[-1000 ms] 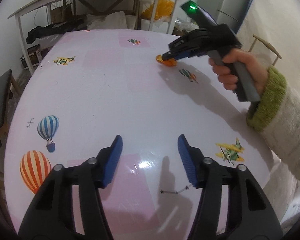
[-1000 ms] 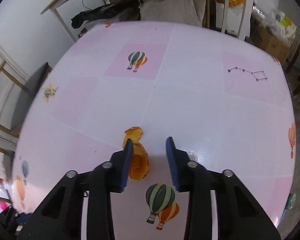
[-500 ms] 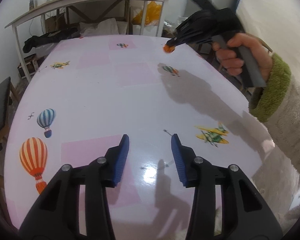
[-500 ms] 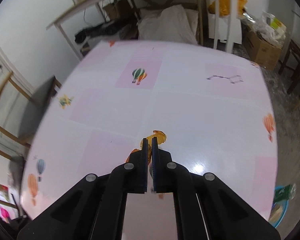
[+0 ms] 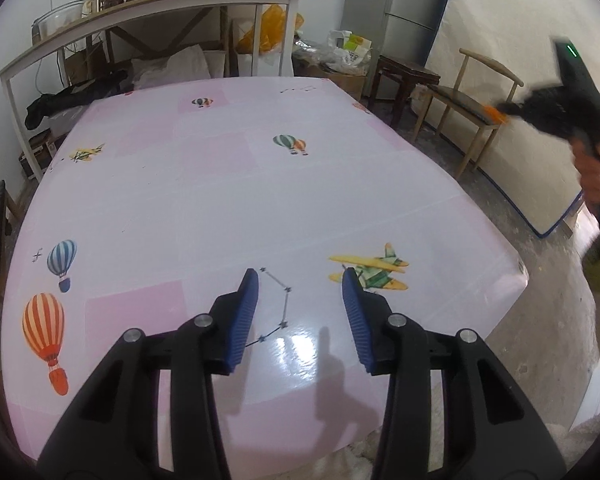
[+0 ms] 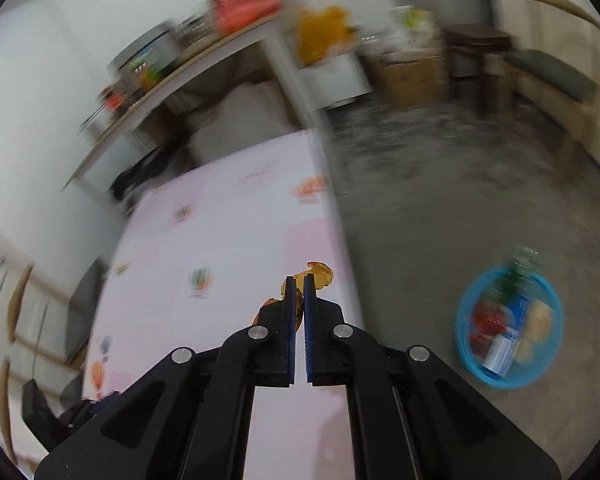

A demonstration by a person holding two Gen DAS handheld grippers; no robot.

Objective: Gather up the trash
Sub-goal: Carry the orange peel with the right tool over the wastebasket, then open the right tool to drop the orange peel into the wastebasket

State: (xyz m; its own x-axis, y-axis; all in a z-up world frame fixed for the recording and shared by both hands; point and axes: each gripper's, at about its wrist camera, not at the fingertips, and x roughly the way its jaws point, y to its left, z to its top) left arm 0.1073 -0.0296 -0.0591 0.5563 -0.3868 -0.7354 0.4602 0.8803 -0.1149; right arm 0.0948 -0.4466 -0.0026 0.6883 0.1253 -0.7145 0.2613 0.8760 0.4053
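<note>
Item: orange peel (image 6: pixel 320 274), our piece of trash. We hold it clamped between the blue pads of our right gripper (image 6: pixel 299 280); a curled end sticks out past the fingertips, above the right edge of the table (image 6: pixel 228 248). From the left wrist view the same gripper (image 5: pixel 500 111) shows off the table's right side, blurred, with an orange scrap at its tip.

Item: left gripper (image 5: pixel 300 280). Its jaws stand parted with nothing between them, over the near part of the pink tablecloth (image 5: pixel 220 200) printed with balloons and planes.

Surroundings: a blue basin (image 6: pixel 508 324) on the concrete floor to the right, already holding wrappers and a can; a wooden chair (image 5: pixel 472 100) and a dark stool (image 5: pixel 408 76) beside the table; a loaded shelf (image 5: pixel 160 4) behind it.

Hard to read: the right wrist view is smeared, so the basin's contents and the shelf items stay indistinct. The hand (image 5: pixel 592 172) on the right gripper is cut off at the frame edge.
</note>
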